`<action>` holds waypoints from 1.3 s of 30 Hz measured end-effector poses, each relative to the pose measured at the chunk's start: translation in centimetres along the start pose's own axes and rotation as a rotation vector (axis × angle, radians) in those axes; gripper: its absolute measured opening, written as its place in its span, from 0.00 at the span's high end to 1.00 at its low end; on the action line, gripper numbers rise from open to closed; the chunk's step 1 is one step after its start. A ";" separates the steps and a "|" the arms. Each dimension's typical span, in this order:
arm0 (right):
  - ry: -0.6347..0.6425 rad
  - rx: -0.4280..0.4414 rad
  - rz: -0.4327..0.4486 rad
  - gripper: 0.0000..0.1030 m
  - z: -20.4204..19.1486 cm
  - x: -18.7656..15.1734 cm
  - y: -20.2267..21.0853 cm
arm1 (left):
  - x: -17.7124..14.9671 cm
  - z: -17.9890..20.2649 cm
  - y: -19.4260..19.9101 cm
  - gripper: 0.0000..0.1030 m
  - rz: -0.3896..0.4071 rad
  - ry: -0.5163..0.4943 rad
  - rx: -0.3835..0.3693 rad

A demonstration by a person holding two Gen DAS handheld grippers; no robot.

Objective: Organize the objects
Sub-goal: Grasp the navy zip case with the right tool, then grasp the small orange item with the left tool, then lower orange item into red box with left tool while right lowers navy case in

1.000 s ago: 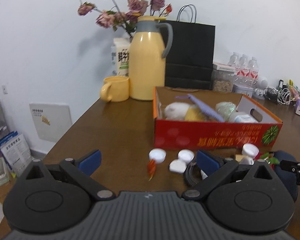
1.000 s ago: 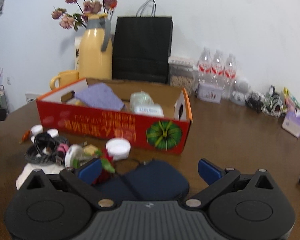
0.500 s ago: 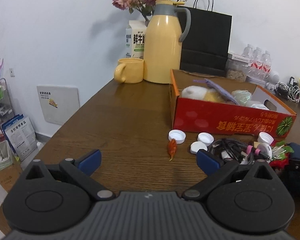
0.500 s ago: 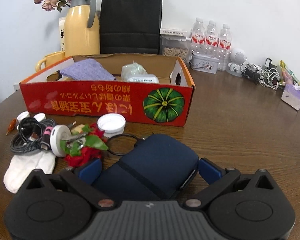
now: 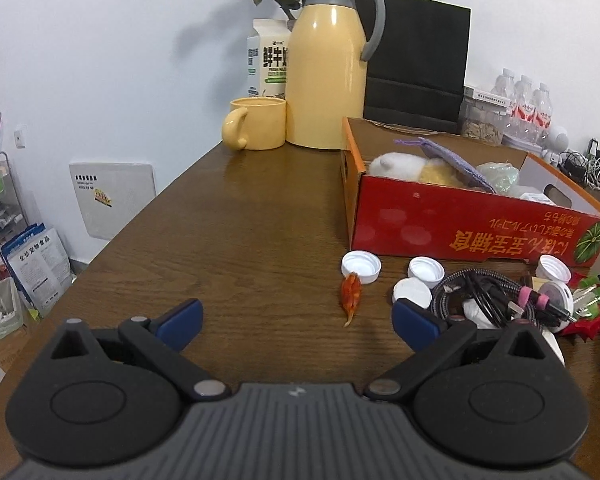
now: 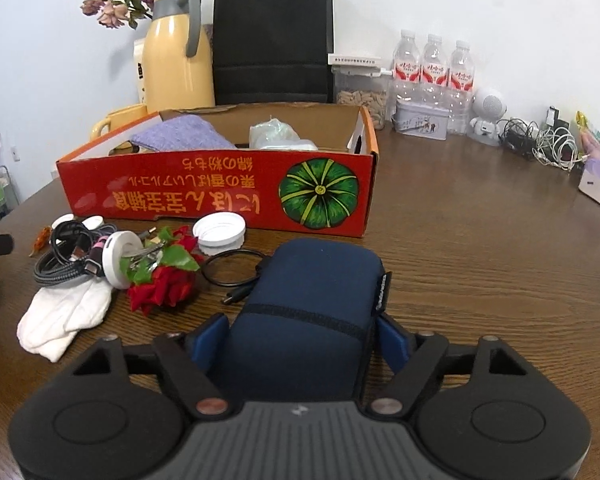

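Left wrist view. The left tool (image 5: pixel 296 314) is released, its two blue fingers spread wide with nothing between them, held above the bare desk (image 5: pixel 220 240). Ahead of it and to its right stands the red box (image 5: pixel 460 232), which already holds a white-and-yellow plush item (image 5: pixel 404 166), a purple cloth (image 5: pixel 452 158) and a pale green bag (image 5: pixel 498 174). Between the tool and the box, loose items lie on the desk: an orange dried leaf (image 5: pixel 351 294) just ahead of the right finger, three white caps (image 5: pixel 361 267) near the box wall, and a coil of black cable (image 5: pixel 488 298) further right. A fourth cap (image 5: pixel 553 269) lies beyond the cable.

Right wrist view. The right tool (image 6: pixel 302 340) is clenched on the navy pouch (image 6: pixel 316 300), one blue finger pressed against each flank of its near end. The pouch rests on the desk, directly in front of the tool and just short of the box front wall (image 6: pixel 220 192). To the tool's left lie a white sock (image 6: pixel 66 316), a red artificial rose (image 6: pixel 164 280), a white round reel (image 6: pixel 120 254), a large white lid (image 6: pixel 219 231) and a thin black cord loop (image 6: pixel 232 268).

Status assessment. The task appears partly complete: several items are boxed, while the pouch, caps, cable, sock, rose, reel and leaf remain outside. The pouch is judged to be the item in hand; its transfer into the box is not yet done.
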State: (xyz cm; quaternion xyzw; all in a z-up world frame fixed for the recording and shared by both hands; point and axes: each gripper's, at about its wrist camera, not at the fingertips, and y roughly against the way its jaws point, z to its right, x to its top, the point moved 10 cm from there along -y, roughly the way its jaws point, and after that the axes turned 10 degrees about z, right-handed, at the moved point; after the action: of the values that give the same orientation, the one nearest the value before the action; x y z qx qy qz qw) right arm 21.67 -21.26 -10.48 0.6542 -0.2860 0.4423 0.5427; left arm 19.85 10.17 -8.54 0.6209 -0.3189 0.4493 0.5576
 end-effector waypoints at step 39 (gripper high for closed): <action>-0.020 0.016 0.133 0.37 -0.2 1.5 2.8 | 2.5 4.2 1.6 0.88 0.083 -0.009 -0.122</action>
State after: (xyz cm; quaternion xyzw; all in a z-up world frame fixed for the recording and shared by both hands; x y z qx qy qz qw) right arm 19.91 -21.57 -7.87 0.6425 -0.3309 0.4730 0.5040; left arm 20.28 6.04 -5.46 0.5738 -0.3737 0.4491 0.5739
